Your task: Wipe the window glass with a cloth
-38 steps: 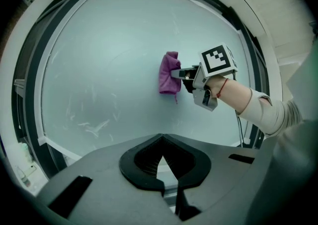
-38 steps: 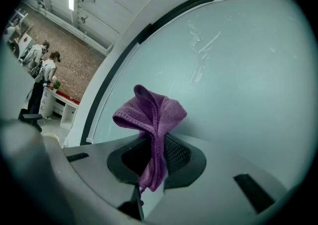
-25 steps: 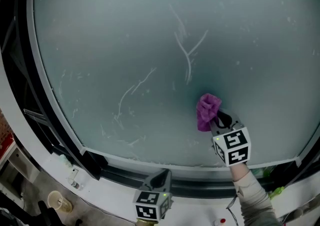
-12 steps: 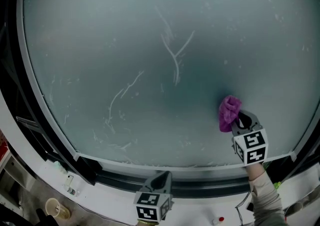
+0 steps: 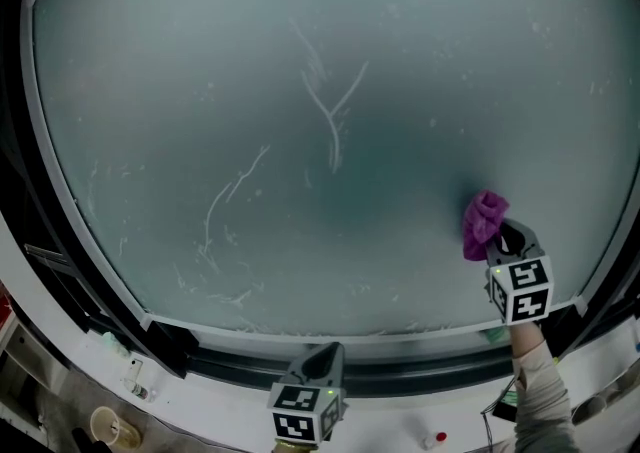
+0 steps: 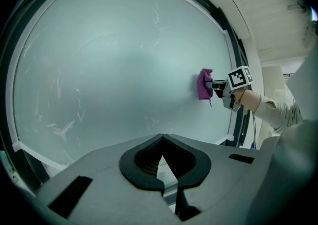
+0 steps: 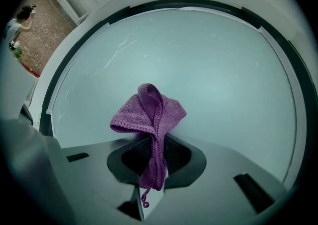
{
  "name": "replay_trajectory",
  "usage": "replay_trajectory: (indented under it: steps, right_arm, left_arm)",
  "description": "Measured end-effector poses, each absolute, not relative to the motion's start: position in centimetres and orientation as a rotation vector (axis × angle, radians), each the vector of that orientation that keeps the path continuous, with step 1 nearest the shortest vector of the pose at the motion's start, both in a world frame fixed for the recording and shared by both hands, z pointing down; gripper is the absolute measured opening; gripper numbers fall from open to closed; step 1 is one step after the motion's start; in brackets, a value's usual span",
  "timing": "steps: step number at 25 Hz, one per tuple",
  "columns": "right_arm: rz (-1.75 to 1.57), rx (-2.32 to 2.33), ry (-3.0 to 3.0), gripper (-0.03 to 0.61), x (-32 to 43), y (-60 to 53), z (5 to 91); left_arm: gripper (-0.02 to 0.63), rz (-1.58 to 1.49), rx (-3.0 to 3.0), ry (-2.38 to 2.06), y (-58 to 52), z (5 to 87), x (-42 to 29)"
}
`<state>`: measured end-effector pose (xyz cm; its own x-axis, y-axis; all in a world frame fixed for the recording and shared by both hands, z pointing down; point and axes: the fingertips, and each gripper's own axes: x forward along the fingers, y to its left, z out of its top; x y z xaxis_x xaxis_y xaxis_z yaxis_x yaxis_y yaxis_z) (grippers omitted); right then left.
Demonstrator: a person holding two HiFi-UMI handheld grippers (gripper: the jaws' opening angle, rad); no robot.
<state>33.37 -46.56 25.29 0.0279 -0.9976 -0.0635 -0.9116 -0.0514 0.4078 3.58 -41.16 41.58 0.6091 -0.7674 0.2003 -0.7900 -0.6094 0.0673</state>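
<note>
The frosted window glass fills the head view, with pale smear lines at its middle and lower left. A purple cloth is pressed on the pane near its lower right corner, and my right gripper is shut on it. The right gripper view has the cloth bunched out of the jaws against the glass. My left gripper hangs below the frame, shut, with nothing in it. From the left gripper view the cloth and right gripper show at the right.
A dark window frame and white sill run under the pane. Small items, among them a cup, sit at the lower left below the sill. A sleeved forearm leads up to the right gripper.
The right gripper has slid the purple cloth to the right across the lower glass, toward the frame's right side. The left gripper has stayed where it was.
</note>
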Motion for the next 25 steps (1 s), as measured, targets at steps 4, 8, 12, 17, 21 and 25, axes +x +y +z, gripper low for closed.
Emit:
replay_trajectory:
  steps: [4,8,12,17,21,25]
  right_arm:
    - [-0.471,2.069,-1.951,0.054,34.3,-46.4,25.7]
    - [-0.467,2.07,-1.953,0.054,34.2,-46.4,25.6]
    - [-0.491,2.06,-2.006,0.054,32.6,-45.4,25.3]
    - [-0.522,1.982,-2.108,0.054,28.3,-44.4,26.1]
    - [-0.513,1.893,-2.209,0.054,24.1,-44.9,27.4]
    - [-0.491,1.79,-2.313,0.054,19.6,-46.1,29.1]
  left_arm:
    - [0.005,0.227,2.685,-1.303,-41.1,41.5,3.8]
    - [0.005,0.228,2.68,-1.305,-41.0,41.7,3.6]
    - [0.005,0.228,2.665,-1.314,-40.9,42.0,3.3]
    - [0.005,0.229,2.651,-1.328,-40.6,42.2,2.9]
    - [0.005,0.226,2.635,-1.348,-40.3,42.4,2.3]
    - [0.005,0.232,2.608,-1.373,-39.8,42.7,1.4]
